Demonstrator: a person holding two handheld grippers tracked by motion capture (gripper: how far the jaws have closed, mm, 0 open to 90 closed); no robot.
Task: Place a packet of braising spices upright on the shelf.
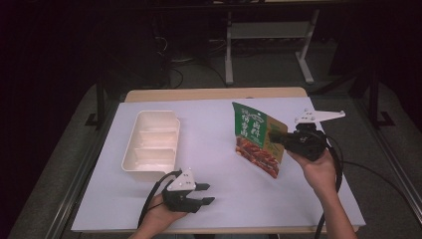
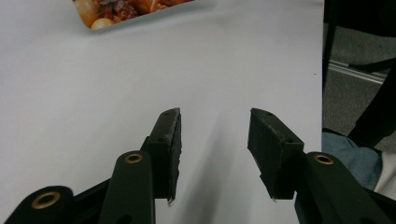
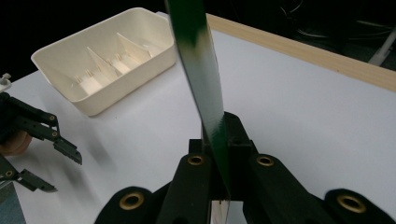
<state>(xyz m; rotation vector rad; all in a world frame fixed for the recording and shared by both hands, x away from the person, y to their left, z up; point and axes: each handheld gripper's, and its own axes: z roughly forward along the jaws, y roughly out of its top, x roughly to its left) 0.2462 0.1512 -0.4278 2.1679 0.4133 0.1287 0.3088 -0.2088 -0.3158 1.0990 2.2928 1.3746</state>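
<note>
A green food packet [image 1: 256, 137] with a picture of a meat dish hangs tilted above the white table, right of the middle. My right gripper [image 1: 272, 135] is shut on its right edge; in the right gripper view the packet [image 3: 196, 60] rises edge-on from between the closed jaws [image 3: 217, 135]. My left gripper [image 1: 209, 193] rests low near the table's front edge, open, with nothing between its fingers [image 2: 168, 140]. A corner of the packet [image 2: 126, 9] shows at the top of the left gripper view.
A cream divided tray [image 1: 149, 113] with three compartments lies at the left of the table, holding nothing that I can see. The white sheet [image 1: 214, 164] covers the table; a wooden edge [image 1: 214, 93] runs along the back. Dark floor and metal stands lie beyond.
</note>
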